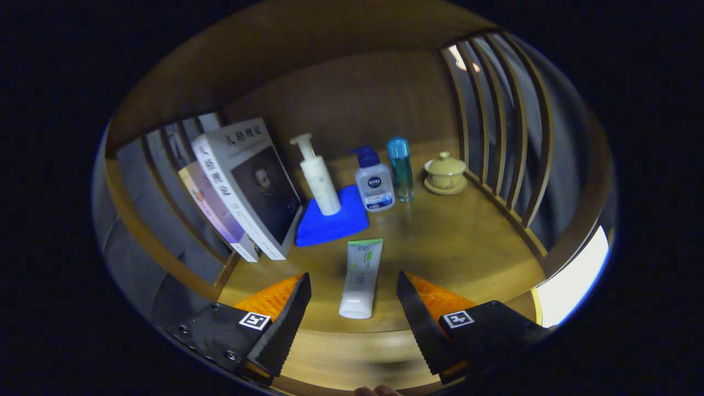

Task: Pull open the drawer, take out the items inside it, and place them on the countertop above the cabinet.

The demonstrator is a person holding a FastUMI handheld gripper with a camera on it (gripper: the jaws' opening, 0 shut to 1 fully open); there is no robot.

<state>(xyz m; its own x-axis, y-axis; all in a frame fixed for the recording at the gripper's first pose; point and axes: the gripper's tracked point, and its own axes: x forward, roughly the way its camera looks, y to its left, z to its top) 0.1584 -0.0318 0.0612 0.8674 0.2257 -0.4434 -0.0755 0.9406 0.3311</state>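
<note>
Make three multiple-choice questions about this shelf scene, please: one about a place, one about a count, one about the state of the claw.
1. Where does the tube lie?
A. on the blue cloth
B. flat on the wooden top, between the claw fingers
C. inside the lidded cup

2. How many books lean at the slatted side?
A. two
B. four
C. none

3. How is the claw?
A. shut on the tube
B. shut on the pump bottle
C. open, touching nothing

Answers:
1 B: the tube rests on the wooden top, nearer than the blue cloth and clear of the lidded cup.
2 A: two books lean side by side.
3 C: both fingers stand wide apart, with a gap to the tube on each side; the pump bottle stands far beyond.
</note>
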